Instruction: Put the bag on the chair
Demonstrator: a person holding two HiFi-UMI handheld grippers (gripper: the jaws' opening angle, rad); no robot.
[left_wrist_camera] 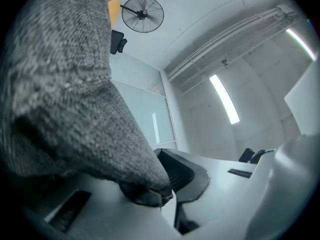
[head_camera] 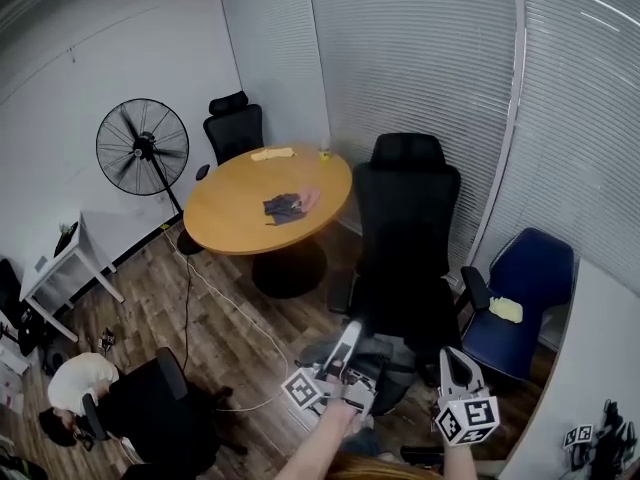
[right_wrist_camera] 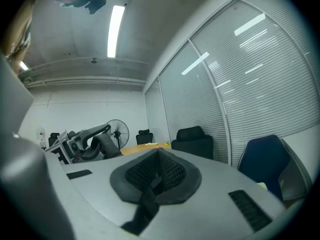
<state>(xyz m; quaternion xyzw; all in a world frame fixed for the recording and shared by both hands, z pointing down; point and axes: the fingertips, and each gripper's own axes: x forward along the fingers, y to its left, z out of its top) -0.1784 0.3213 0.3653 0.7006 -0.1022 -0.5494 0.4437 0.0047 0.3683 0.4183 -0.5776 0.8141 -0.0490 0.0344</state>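
1. The bag [left_wrist_camera: 65, 84] pretty much swallows the left gripper view. Grey knit fills the whole left side, so we only get one black pad of the left hand-held gripper [left_wrist_camera: 167, 186] peeking out beside it.
2. That hand-held gripper is pinching a fold of the bag right at its tips, and the fabric's darker edge sits in the nip.
3. In the head view the bag is just a small grey lump low in frame. It sits between the two hand-held grippers, right at the near edge of the black office chair [head_camera: 405, 233]. We can't tell if it's touching the seat or hanging just in front of it.
4. The right hand-held gripper [right_wrist_camera: 157, 174] has its pads pressed together with nothing in them, off to the right of the bag.
5. Looks-wise, the bag is grey, coarsely knitted, soft and slumpy. In the right gripper view a darker strap-like bit loops off the left hand-held gripper. Its overall shape is hard to make out from any view.
6. Further back there's a round wooden worktop [head_camera: 268, 203] with a dark cloth [head_camera: 283, 207] on it and a standing fan [head_camera: 142, 148] to its left. A blue chair [head_camera: 520, 293] stands just right of the black one.
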